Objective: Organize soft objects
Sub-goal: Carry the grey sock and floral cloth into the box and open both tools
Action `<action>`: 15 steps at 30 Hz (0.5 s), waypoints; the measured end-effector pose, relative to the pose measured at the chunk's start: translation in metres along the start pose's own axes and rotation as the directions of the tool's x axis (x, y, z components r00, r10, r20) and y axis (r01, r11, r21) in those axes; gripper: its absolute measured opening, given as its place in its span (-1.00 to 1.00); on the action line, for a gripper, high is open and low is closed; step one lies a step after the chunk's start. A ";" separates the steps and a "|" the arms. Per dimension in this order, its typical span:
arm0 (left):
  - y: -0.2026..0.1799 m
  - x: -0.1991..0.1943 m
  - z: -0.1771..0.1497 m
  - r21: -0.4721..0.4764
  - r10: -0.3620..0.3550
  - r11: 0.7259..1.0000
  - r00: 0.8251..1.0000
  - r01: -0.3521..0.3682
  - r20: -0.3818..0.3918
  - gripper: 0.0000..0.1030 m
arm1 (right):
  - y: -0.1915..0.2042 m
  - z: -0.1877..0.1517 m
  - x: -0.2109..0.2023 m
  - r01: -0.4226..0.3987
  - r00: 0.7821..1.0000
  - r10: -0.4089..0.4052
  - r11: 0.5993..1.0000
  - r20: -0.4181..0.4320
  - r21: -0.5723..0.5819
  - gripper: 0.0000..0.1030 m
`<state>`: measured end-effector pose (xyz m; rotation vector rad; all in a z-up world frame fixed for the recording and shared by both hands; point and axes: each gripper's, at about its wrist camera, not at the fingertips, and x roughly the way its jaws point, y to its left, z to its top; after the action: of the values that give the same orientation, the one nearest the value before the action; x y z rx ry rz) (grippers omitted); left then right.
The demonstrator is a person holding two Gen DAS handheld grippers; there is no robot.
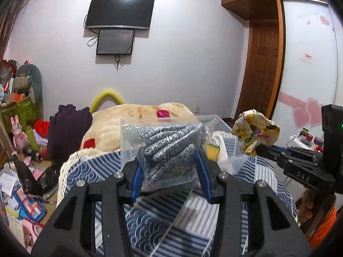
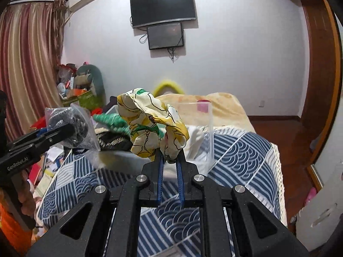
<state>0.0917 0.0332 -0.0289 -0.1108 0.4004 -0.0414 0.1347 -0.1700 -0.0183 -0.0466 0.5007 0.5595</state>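
Note:
My left gripper (image 1: 170, 157) is shut on a clear plastic bag with a grey knit item (image 1: 171, 147) and holds it above the bed; the bag also shows in the right wrist view (image 2: 70, 126). My right gripper (image 2: 170, 155) is shut on a yellow and white floral cloth (image 2: 152, 122), held up over the bed; it also shows in the left wrist view (image 1: 255, 131). A clear plastic storage box (image 2: 201, 128) stands on the bed just beyond both grippers, holding white and green soft items.
The bed has a blue and white patterned cover (image 2: 240, 156) and a beige blanket (image 1: 133, 124) at the far end. Piled clutter and toys (image 1: 21, 141) fill the floor at the left. A wooden door (image 1: 259, 64) is at the right.

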 end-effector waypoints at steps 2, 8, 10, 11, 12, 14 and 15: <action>0.000 0.015 0.005 -0.006 0.002 1.000 1.000 -0.002 -0.013 -0.13 | -0.005 0.006 0.007 0.006 1.000 -0.006 1.000 -0.001 0.004 -0.80; 0.004 0.077 0.010 -0.014 0.014 1.000 0.992 -0.016 -0.126 -0.14 | -0.012 0.016 0.037 0.021 0.999 -0.021 1.000 -0.044 0.009 -0.80; 0.005 0.089 0.009 -0.001 0.035 0.999 0.989 -0.035 -0.145 -0.13 | -0.013 0.015 0.048 0.024 0.997 -0.023 1.000 -0.071 0.015 -0.80; 0.007 0.097 0.008 0.003 0.041 0.999 0.986 -0.041 -0.162 -0.13 | -0.014 0.014 0.052 0.028 0.996 -0.027 1.000 -0.083 0.011 -0.80; 0.008 0.100 0.006 0.006 0.043 0.999 0.984 -0.043 -0.172 -0.13 | -0.013 0.013 0.055 0.028 0.995 -0.027 1.000 -0.097 0.005 -0.80; 0.009 0.105 0.004 0.014 0.046 0.999 0.982 -0.045 -0.180 -0.13 | -0.012 0.010 0.059 0.025 0.993 -0.026 1.000 -0.116 -0.005 -0.79; 0.009 0.107 0.003 0.017 0.050 0.999 0.982 -0.048 -0.181 -0.13 | -0.012 0.009 0.058 0.028 0.993 -0.030 1.000 -0.115 -0.013 -0.78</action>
<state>0.1910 0.0361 -0.0688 -0.0851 0.5853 -0.0051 0.1871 -0.1494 -0.0382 -0.0971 0.6082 0.5333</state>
